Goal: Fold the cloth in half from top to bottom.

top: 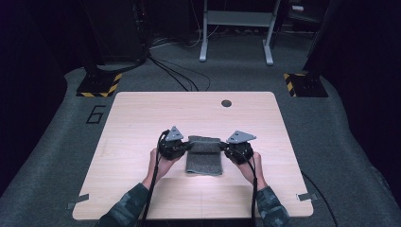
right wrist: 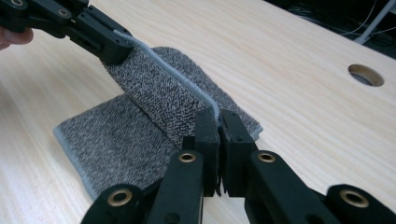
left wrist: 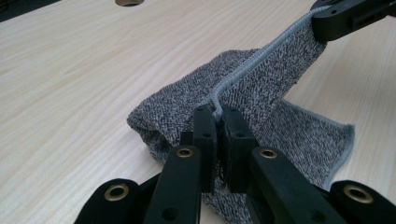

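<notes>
High view: grey towel (top: 204, 156) mid-desk (top: 142, 113), far edge lifted between left claw (top: 185, 147) and right claw (top: 224, 148). Left gripper view: claw (left wrist: 218, 114) pinching the piped hem; soft, light, limp, best held at hem corners. Right gripper view: claw (right wrist: 217, 116) pinching likewise; lower layer flat on the desk.

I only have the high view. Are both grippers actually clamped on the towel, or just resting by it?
Observer: Clamped. The left gripper has its fingers shut on the grey towel's stitched edge.
Operator: And the right one?
Observer: Same. The right gripper pinches that edge at the other corner.
Operator: Is the edge slack between them?
Observer: No, it runs taut, lifted off the table, with the rest of the towel lying flat underneath.
</notes>
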Action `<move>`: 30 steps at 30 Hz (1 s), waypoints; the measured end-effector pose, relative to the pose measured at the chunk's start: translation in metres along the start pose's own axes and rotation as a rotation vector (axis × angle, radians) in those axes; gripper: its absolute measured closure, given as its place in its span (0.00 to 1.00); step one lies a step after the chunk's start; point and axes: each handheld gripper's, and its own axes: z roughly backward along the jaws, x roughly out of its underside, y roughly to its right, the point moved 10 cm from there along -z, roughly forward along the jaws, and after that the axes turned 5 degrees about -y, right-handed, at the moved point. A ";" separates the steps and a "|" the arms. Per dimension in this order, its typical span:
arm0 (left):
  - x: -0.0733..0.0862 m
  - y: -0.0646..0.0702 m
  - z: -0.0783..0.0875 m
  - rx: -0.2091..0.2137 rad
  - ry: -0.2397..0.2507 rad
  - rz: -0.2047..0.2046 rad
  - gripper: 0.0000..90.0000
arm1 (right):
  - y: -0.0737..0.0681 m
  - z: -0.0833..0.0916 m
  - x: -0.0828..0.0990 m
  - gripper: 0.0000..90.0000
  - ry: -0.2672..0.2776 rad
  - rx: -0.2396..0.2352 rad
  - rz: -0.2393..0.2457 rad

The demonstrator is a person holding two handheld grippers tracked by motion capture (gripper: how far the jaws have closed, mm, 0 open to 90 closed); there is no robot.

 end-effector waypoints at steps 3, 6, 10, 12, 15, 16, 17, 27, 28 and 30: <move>0.004 0.002 -0.001 0.006 -0.009 0.001 0.94 | -0.004 -0.001 0.007 0.97 -0.010 -0.006 -0.011; 0.008 0.004 -0.003 0.007 -0.019 0.004 0.95 | -0.007 -0.003 0.014 0.96 -0.021 -0.016 -0.012; 0.015 0.008 -0.005 0.024 -0.034 0.005 0.94 | -0.011 -0.005 0.022 0.96 -0.036 -0.026 -0.004; 0.018 0.009 -0.007 0.024 -0.036 0.003 0.94 | -0.013 -0.006 0.027 0.96 -0.050 -0.029 -0.008; 0.023 0.012 -0.009 0.041 -0.051 0.003 0.92 | -0.014 -0.007 0.032 0.95 -0.060 -0.031 0.011; 0.025 0.014 -0.010 0.054 -0.056 0.004 0.91 | -0.015 -0.007 0.034 0.95 -0.067 -0.031 0.001; 0.026 0.015 -0.010 0.058 -0.059 0.006 0.90 | -0.015 -0.007 0.036 0.95 -0.069 -0.031 0.009; 0.037 0.029 0.009 0.110 -0.092 0.036 0.56 | -0.026 0.013 0.047 0.60 -0.067 -0.097 -0.043; 0.035 0.029 0.014 0.101 -0.080 0.035 0.54 | -0.025 0.017 0.045 0.57 -0.050 -0.098 -0.055; 0.028 0.027 0.023 0.077 -0.054 0.036 0.49 | -0.021 0.023 0.041 0.52 -0.024 -0.101 -0.070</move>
